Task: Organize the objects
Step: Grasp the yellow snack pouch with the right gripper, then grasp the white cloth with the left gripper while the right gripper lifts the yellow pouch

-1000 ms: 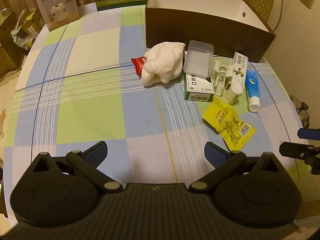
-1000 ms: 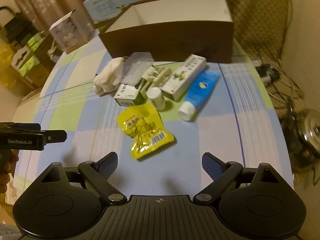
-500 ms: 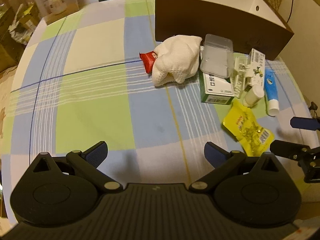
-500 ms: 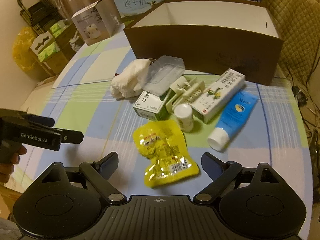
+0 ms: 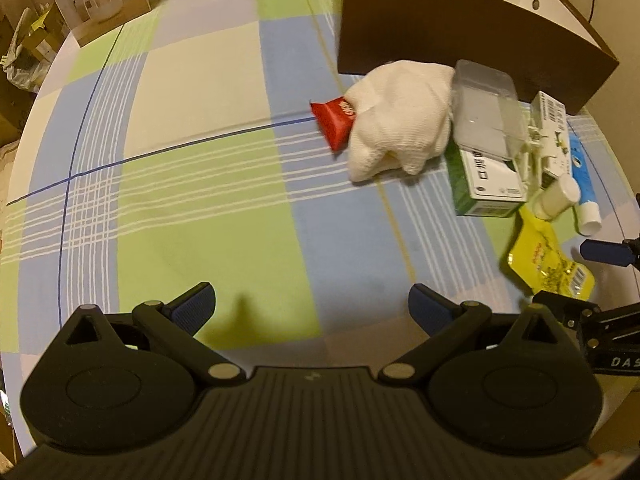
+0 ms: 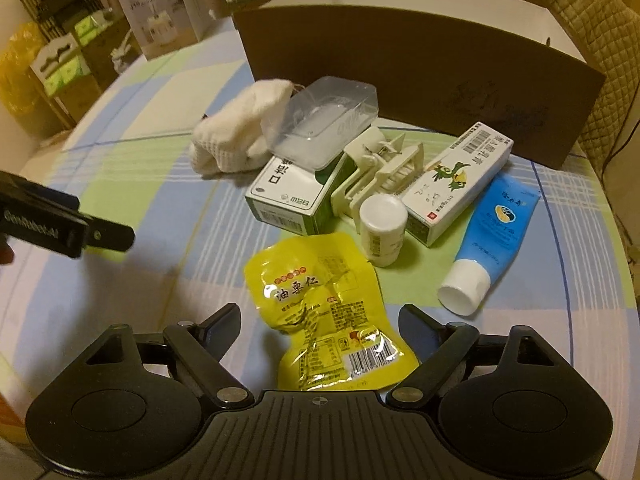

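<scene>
So the snack pouch (image 6: 326, 316) sits nearest, with the bottle (image 6: 382, 228) at about 1 o'clock of it, the tube (image 6: 486, 236) at 2, and the big box (image 6: 420, 80) at 12, probably behind everything.

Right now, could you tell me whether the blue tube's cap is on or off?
On: the blue tube lies flat on the tablecloth with its white cap fitted over the end.
</scene>
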